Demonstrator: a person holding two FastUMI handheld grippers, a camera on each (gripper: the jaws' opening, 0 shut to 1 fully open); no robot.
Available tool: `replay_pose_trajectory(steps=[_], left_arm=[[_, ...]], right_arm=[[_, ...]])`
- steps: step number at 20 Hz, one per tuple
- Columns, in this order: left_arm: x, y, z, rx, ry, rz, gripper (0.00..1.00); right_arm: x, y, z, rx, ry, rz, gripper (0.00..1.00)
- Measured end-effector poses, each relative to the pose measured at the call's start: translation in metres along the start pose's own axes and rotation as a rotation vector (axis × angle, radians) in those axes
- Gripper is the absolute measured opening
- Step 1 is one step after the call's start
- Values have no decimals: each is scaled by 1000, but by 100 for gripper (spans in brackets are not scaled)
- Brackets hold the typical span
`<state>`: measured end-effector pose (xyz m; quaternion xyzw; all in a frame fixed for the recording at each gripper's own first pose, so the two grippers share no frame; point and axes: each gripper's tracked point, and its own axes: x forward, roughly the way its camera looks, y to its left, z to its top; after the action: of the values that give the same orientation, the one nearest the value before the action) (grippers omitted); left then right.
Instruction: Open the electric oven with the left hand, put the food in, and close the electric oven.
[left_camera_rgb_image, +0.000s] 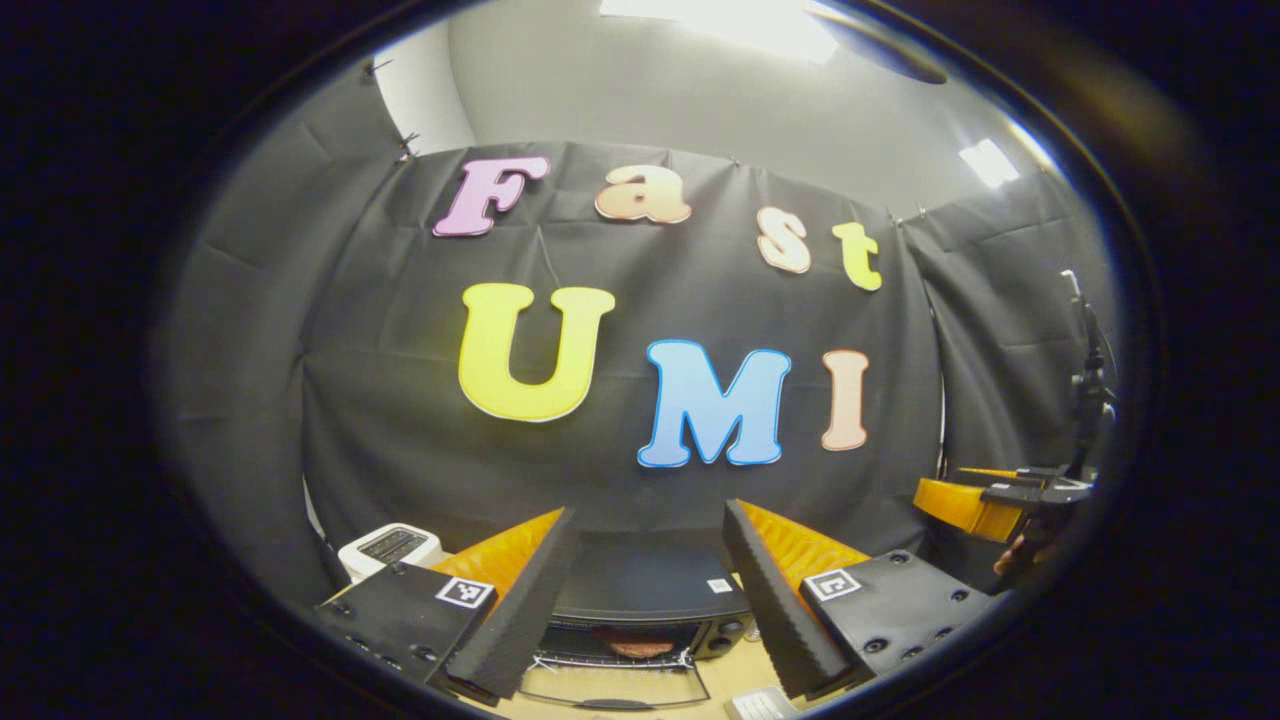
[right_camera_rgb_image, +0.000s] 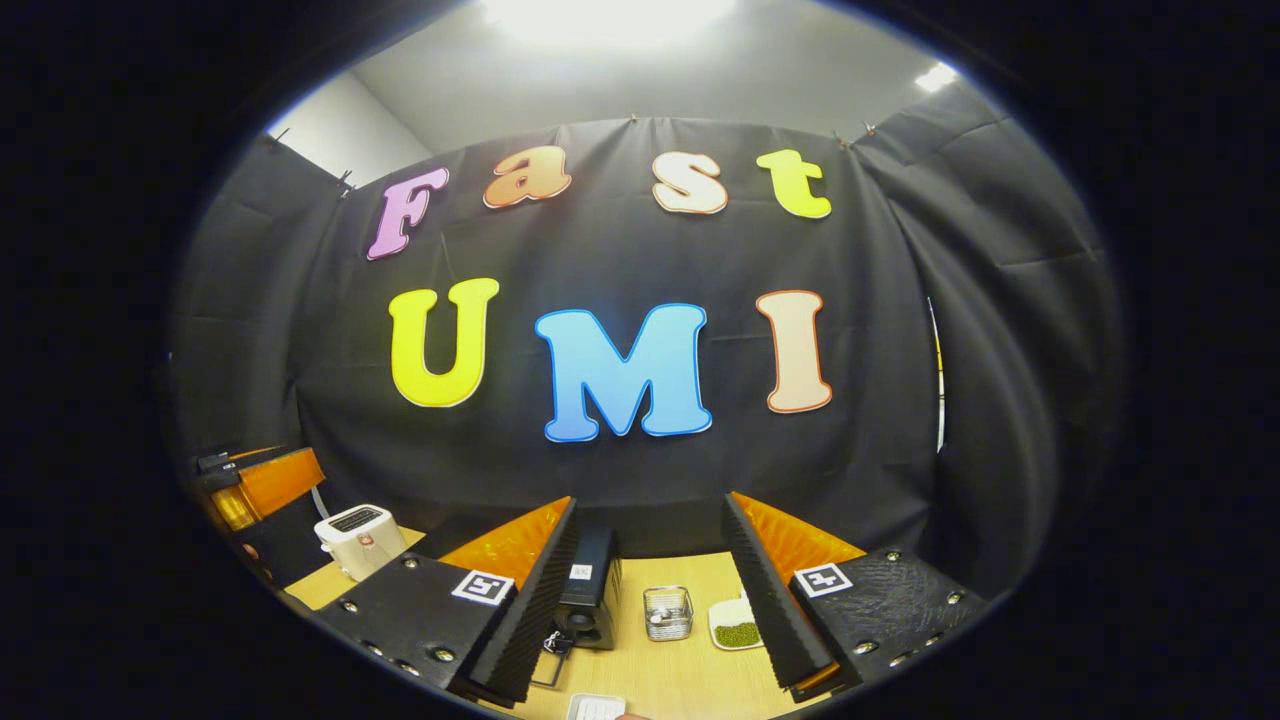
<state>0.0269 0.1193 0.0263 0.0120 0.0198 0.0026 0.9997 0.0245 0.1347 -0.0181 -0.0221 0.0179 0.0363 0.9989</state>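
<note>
The black electric oven sits on the wooden table, low between my left gripper's fingers. Its glass door hangs open and down toward me. A reddish piece of food lies on the rack inside. My left gripper is open, holds nothing and stands back from the oven. At the right edge of the left gripper view is the other gripper, held by a hand. In the right gripper view the oven shows side-on, and my right gripper is open and empty above the table.
A white toaster stands at the table's left, also seen as the toaster. Right of the oven are a small glass cup and a white dish of green beans. A small white object lies near the front edge.
</note>
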Motion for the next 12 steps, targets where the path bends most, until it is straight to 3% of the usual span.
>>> replay_pose_trajectory(steps=[12], left_arm=[[0, -5, -229, -1, 565, 1, 97]], right_arm=[[8, -34, -13, 44, 51, -16, 87]])
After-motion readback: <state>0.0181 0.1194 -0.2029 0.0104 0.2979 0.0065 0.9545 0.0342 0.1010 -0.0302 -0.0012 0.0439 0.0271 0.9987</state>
